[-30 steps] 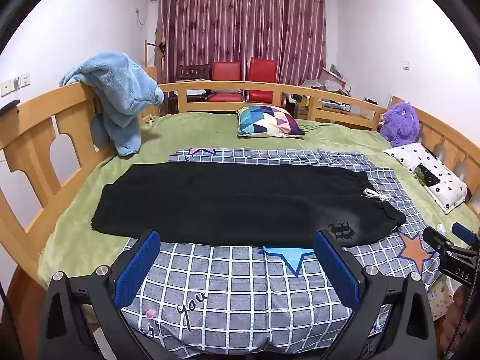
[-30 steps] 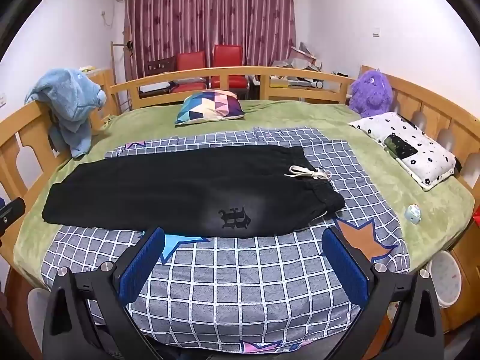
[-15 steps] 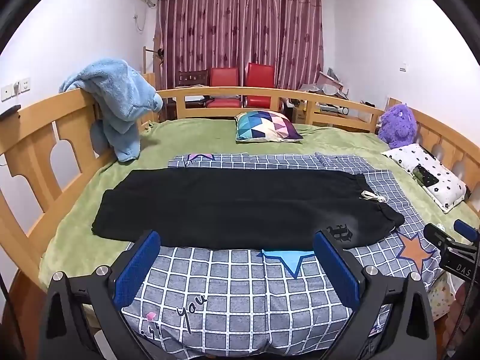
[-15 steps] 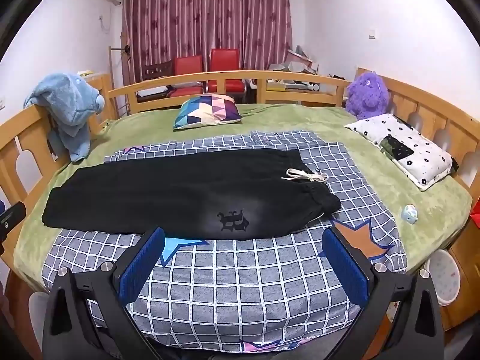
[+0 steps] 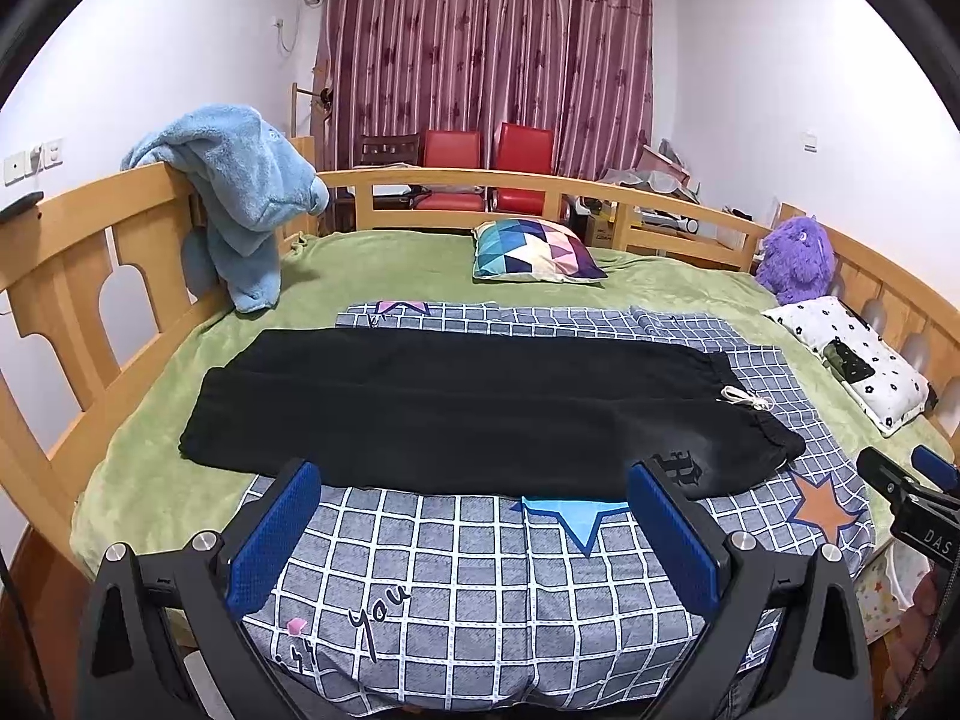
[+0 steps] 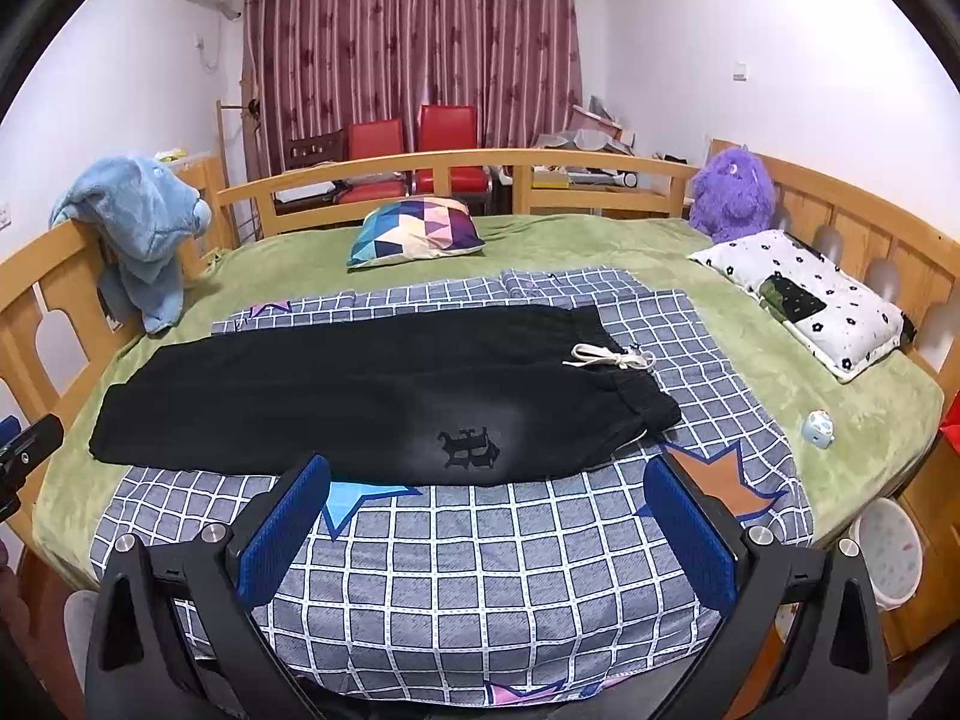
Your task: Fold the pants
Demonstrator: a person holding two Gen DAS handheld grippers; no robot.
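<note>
Fingers spread wide and empty on both left gripper (image 5: 474, 534) and right gripper (image 6: 489, 531), held low at frame bottom short of black pants (image 5: 480, 414) lying flat mid-frame on checked sheet (image 5: 480, 570), probably lining up first fold.

Black fabric pants (image 5: 480, 408) lie mid-frame on a grey white-checked quilt with blue and orange stars (image 5: 480, 570), over a plain green blanket (image 5: 408, 264); upper centre, a multicoloured triangle-patterned cushion (image 5: 534, 249).
</note>
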